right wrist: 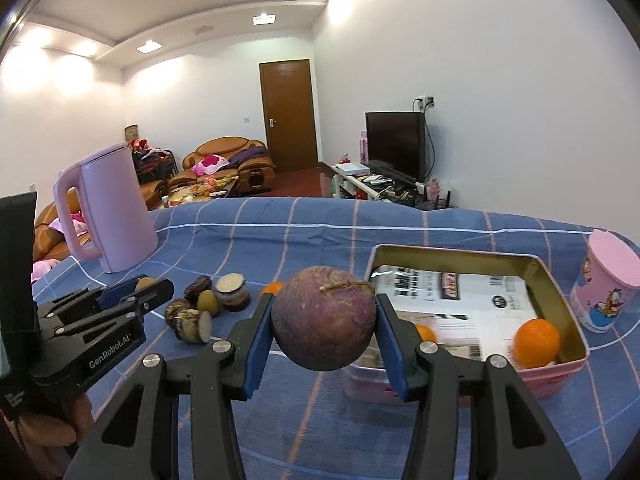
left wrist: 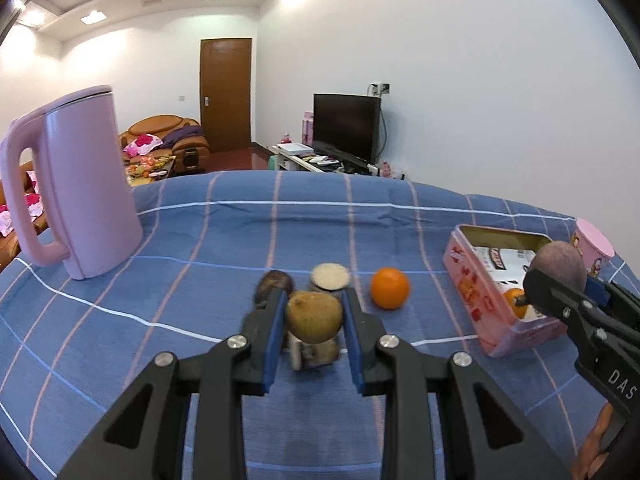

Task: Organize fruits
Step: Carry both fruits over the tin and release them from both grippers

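Blue pads of my left gripper [left wrist: 313, 320] pinch a greenish-brown kiwi-like fruit [left wrist: 314, 317], lifted above the blue checked tablecloth [left wrist: 200, 264]. Under and behind it lie a cut piece with a pale face [left wrist: 330, 276], a dark wrinkled fruit [left wrist: 273, 285] and another cut chunk [left wrist: 316, 354] close under my fingers. A loose orange [left wrist: 389, 288] sits just to the right of them on the cloth. Further right stands the open pink tin [left wrist: 472, 284], with printed paper inside whose writing I cannot read. My right gripper [left wrist: 556, 280] comes in from that edge over the tin, and the letters "DAS" show on its black body. A pink kettle [left wrist: 84, 188] stands at the left of the table, and a pink cup [left wrist: 594, 246] peeks out behind the tin.

From the right wrist, my right gripper [right wrist: 323, 326] clamps a round purple passion fruit [right wrist: 323, 320] with a dry stalk on top, held just before the near left corner of the pink tin [right wrist: 560, 376]. It blocks that corner. An orange [right wrist: 536, 342] lies in the tin's near right corner and another orange [right wrist: 426, 334] shows partly behind my right finger. The paper liner carries print too small to read. The pink cup [right wrist: 608, 284] beside the tin bears a cartoon cat. At the left, my left gripper [right wrist: 150, 286] reads "GenRobot.AI" on its side, with the cut pieces beside it.
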